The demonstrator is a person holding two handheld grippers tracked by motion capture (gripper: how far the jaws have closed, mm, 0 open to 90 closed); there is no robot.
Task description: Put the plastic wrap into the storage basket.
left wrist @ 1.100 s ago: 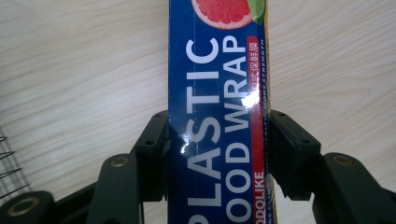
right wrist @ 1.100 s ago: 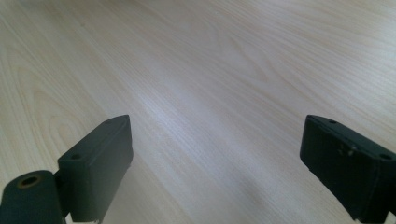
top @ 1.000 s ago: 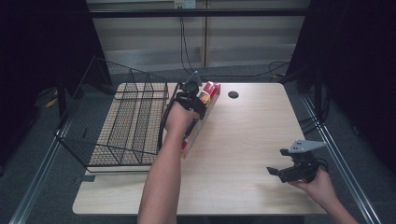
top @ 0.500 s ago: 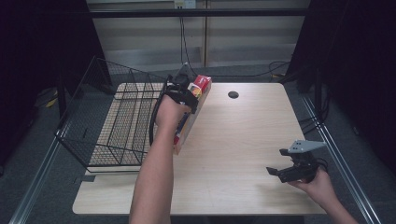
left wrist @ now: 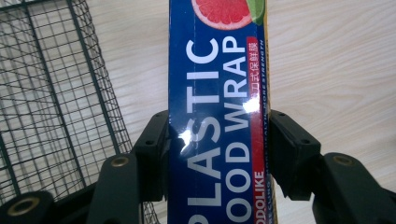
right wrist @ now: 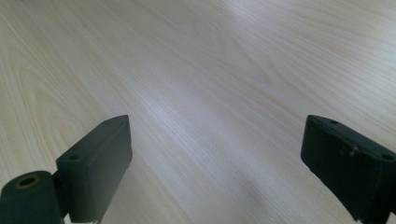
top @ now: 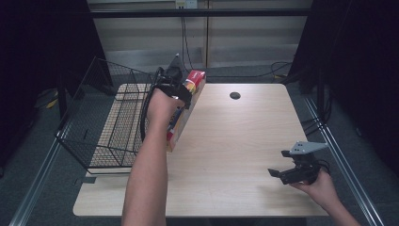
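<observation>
One long box of plastic food wrap (left wrist: 217, 116) sits clamped between the left gripper (left wrist: 217, 149) jaws. One black wire basket (top: 101, 122) lies just beside that gripper. One wooden table (top: 244, 141) with one dark round hole (top: 235, 95), perhaps a cable port. Two grippers: the right gripper (top: 282, 173), jaws spread, grips nothing.

Overhead plus close views (shared table (top: 244, 141))

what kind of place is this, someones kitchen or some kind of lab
Most likely a lab or recording setup, not a kitchen. A bare wooden table stands between dark curtains with cables trailing behind it, and the person works with handheld grippers: the left gripper clamps a plastic wrap box beside a wire basket.
</observation>
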